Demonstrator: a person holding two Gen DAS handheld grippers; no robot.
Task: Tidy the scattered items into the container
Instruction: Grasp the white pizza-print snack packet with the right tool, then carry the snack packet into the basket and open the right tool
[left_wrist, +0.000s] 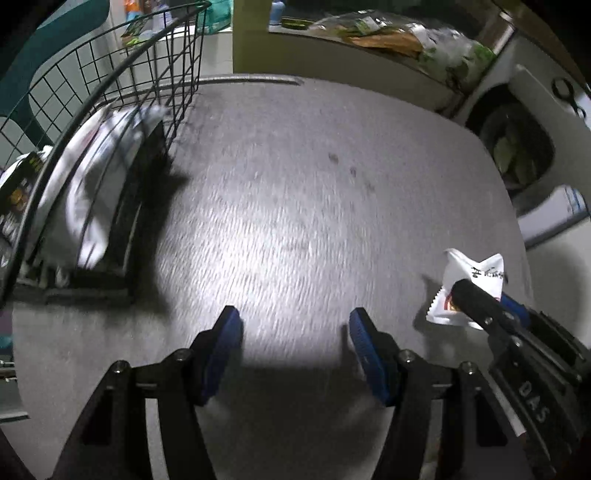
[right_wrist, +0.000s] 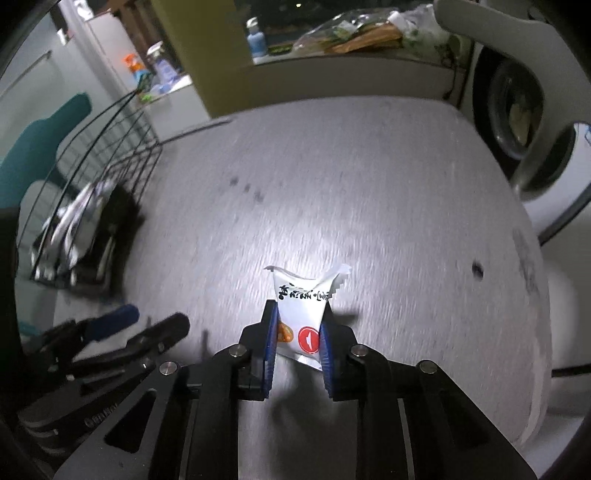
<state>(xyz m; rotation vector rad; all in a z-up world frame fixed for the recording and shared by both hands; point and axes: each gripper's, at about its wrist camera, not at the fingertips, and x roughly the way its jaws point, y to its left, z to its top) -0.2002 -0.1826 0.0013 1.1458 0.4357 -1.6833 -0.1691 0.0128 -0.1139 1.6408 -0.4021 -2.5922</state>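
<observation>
The right gripper (right_wrist: 297, 341) pinches a white snack packet (right_wrist: 301, 314) between its fingers, above the grey counter (right_wrist: 369, 177). The left gripper (left_wrist: 295, 343) is spread, empty. Carrying step, I judge; next: across to the wire basket (right_wrist: 110, 155), then release.

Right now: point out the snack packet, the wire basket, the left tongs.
snack packet (right_wrist: 301, 312): right wrist view, printed front.
wire basket (left_wrist: 122, 70): left wrist view, rim wire.
left tongs (left_wrist: 295, 332): left wrist view, between open fingertips.
</observation>
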